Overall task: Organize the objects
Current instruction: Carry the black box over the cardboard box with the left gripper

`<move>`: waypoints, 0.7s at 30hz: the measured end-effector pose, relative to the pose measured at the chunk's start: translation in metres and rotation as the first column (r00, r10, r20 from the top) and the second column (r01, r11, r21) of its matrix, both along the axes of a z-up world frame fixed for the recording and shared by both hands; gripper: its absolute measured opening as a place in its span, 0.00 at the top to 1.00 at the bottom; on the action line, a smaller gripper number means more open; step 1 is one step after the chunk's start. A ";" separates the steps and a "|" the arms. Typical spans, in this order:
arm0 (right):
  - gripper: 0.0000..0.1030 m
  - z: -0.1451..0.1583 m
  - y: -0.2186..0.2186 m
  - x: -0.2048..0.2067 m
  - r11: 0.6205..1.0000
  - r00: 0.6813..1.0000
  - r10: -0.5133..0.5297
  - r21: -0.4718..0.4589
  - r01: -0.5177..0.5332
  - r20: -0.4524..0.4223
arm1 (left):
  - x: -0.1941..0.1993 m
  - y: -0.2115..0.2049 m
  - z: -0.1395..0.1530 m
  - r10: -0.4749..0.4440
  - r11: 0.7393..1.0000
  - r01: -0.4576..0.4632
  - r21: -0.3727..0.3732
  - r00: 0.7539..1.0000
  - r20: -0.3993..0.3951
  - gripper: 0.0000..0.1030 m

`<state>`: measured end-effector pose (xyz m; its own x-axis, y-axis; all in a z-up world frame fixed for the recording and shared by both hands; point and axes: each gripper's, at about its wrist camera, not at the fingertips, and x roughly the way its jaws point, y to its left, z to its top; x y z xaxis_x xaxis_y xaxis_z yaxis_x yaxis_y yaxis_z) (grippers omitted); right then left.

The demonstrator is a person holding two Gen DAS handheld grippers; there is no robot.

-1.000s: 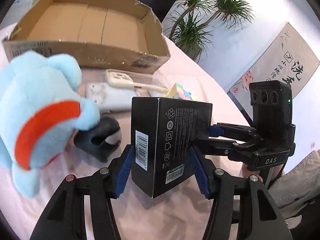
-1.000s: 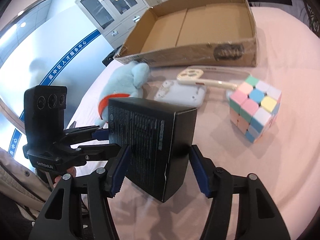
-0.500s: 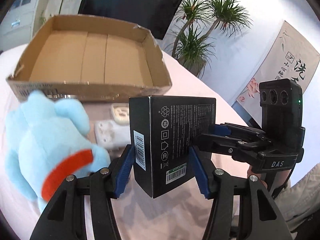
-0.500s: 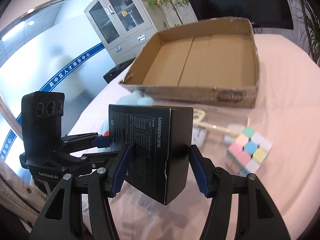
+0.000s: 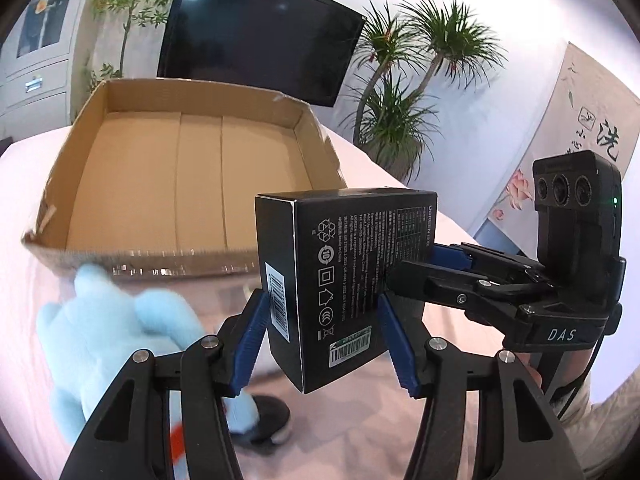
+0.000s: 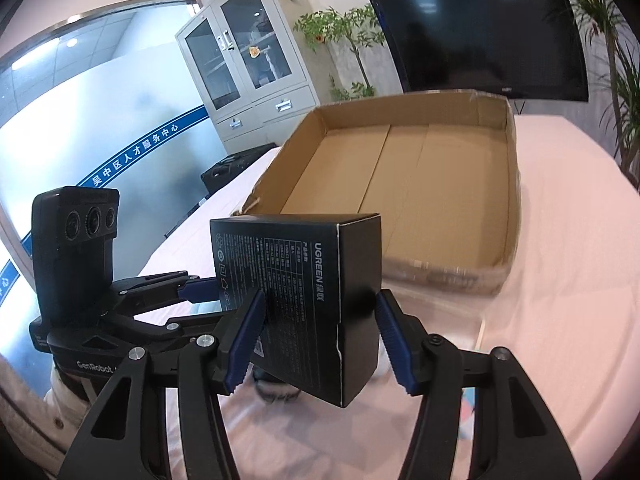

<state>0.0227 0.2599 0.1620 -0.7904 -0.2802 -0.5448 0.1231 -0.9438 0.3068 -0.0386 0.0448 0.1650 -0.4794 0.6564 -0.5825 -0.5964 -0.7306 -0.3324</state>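
"UGREEN" is printed in white on the black carton (image 6: 308,300), with recycling and handling symbols, fine print and two barcode stickers seen on its faces in the left wrist view (image 5: 340,280). "DAS" is read on the right gripper's body (image 5: 404,276) in the left wrist view, "GenRobot" on the left gripper's body (image 6: 208,300) in the right wrist view. A blue band of Chinese characters is seen on the frosted glass wall (image 6: 132,148), and brush calligraphy on a wall scroll (image 5: 588,128).

The carton is held in the air above the pink table (image 6: 568,280), at 6 o'clock from the open cardboard box (image 6: 400,168), whose floor is bare and whose near wall lies just beyond the carton. A pale-blue plush toy (image 5: 116,344) lies at 8 o'clock of the carton in the left wrist view.

The carton is pinched from two sides at once: the left gripper's (image 5: 322,340) blue pads are pressed on its narrow sides, and the right gripper's (image 6: 320,336) pads likewise, both sets of jaws being partly spread to its width.
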 end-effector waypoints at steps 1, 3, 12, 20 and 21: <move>0.47 0.003 0.001 -0.005 1.000 1.000 0.000 0.005 0.000 -0.007 | -0.005 0.001 0.001 0.002 1.000 -0.002 0.001 1.000 -0.002 0.47; 0.47 0.007 0.004 -0.015 1.000 1.000 -0.001 0.007 0.001 -0.012 | -0.019 0.001 0.006 0.009 1.000 -0.009 0.001 1.000 -0.007 0.47; 0.48 0.021 0.016 -0.068 1.000 0.999 -0.018 0.025 0.019 -0.030 | -0.090 0.004 0.016 0.034 0.999 -0.034 -0.004 0.999 -0.005 0.47; 0.48 0.010 0.030 -0.125 0.999 0.999 -0.032 0.008 0.032 0.001 | -0.158 0.012 0.000 0.056 0.997 -0.053 -0.062 0.997 0.045 0.47; 0.48 0.006 0.033 -0.133 1.000 1.000 -0.030 -0.002 0.030 0.010 | -0.168 0.013 -0.005 0.058 0.996 -0.054 -0.067 0.997 0.058 0.47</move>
<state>-0.1107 0.2928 0.1681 -0.7926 -0.2578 -0.5525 0.0919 -0.9464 0.3098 -0.2065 0.0577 0.1598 -0.4773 0.5888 -0.6523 -0.5344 -0.7837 -0.3165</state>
